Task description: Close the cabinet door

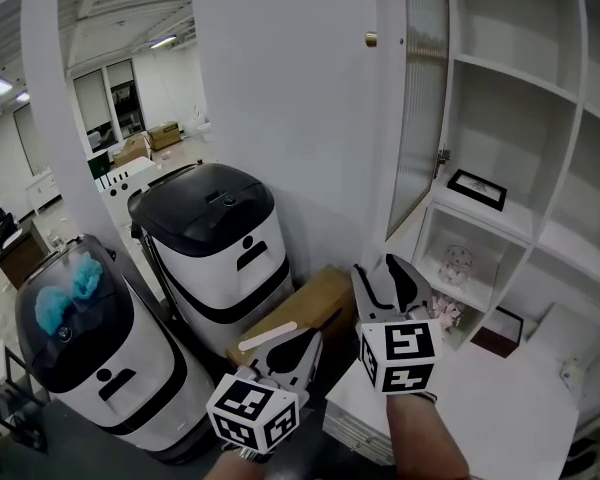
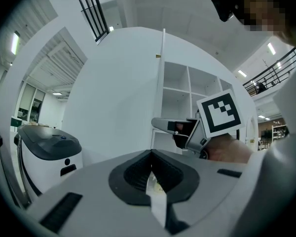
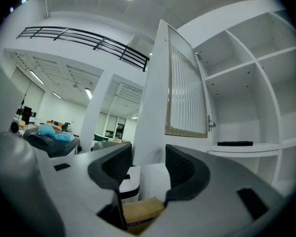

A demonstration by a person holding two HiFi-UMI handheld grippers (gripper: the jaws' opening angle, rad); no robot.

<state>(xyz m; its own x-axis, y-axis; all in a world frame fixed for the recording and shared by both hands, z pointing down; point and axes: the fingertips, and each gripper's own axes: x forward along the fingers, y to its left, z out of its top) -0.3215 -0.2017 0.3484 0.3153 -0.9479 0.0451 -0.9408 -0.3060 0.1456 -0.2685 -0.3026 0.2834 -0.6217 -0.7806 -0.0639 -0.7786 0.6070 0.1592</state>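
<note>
The white cabinet door [image 1: 420,108] with a ribbed glass panel stands open, swung out from the shelves [image 1: 520,128]. A small brass knob [image 1: 371,39] sits on its outer face near the top. My right gripper [image 1: 385,271] is open just below and in front of the door's lower edge, touching nothing. In the right gripper view the door [image 3: 185,93] rises ahead of the spread jaws of the right gripper [image 3: 148,169]. My left gripper [image 1: 305,343] is lower and to the left, shut and holding nothing. The left gripper view shows the left gripper [image 2: 150,174], the door edge [image 2: 163,48] and the right gripper [image 2: 163,125].
Two white-and-black rounded machines [image 1: 220,238] [image 1: 80,338] stand left of the cabinet, with a cardboard box [image 1: 300,313] beside them. A framed picture [image 1: 477,188] and a small ornament [image 1: 456,265] sit on the shelves. A white counter [image 1: 480,398] lies below my right hand.
</note>
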